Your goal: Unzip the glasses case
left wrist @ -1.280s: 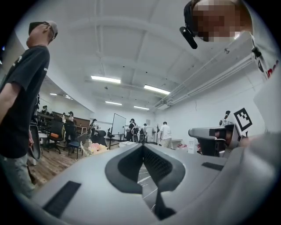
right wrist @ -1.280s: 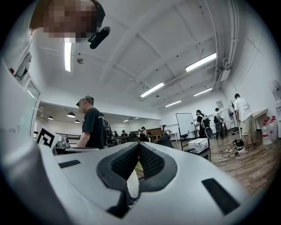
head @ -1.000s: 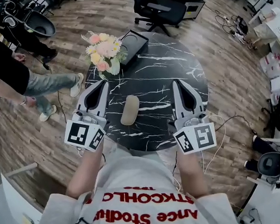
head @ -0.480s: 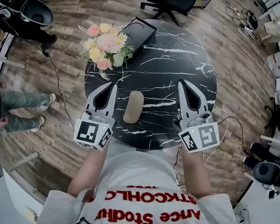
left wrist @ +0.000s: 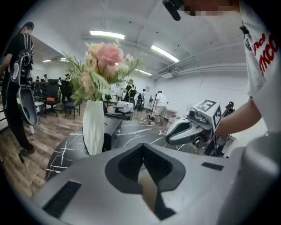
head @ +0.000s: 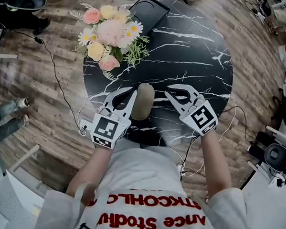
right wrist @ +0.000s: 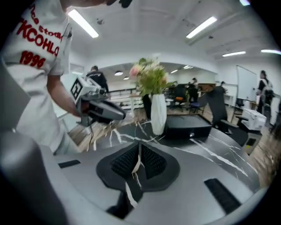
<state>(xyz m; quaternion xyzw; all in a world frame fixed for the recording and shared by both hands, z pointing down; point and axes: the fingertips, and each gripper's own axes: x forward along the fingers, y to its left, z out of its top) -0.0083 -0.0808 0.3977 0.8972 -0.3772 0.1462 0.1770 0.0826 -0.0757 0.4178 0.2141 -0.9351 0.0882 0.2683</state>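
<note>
A beige oval glasses case lies zipped near the front edge of the round black marble table. My left gripper is shut and empty, its tips right beside the case's left side. In the left gripper view, a beige patch of the case shows under the meeting jaws of the left gripper. My right gripper is shut and empty, a short way right of the case and apart from it. The right gripper view shows that gripper with only dark tabletop below its tips.
A white vase of pink and yellow flowers stands at the table's back left, a flat black box behind it. Cables run over the wood floor on the left. A person's legs show at the left edge.
Both grippers have come down to the table and moved inward, closing on the case from both sides. The person at the left has moved mostly out of view.
</note>
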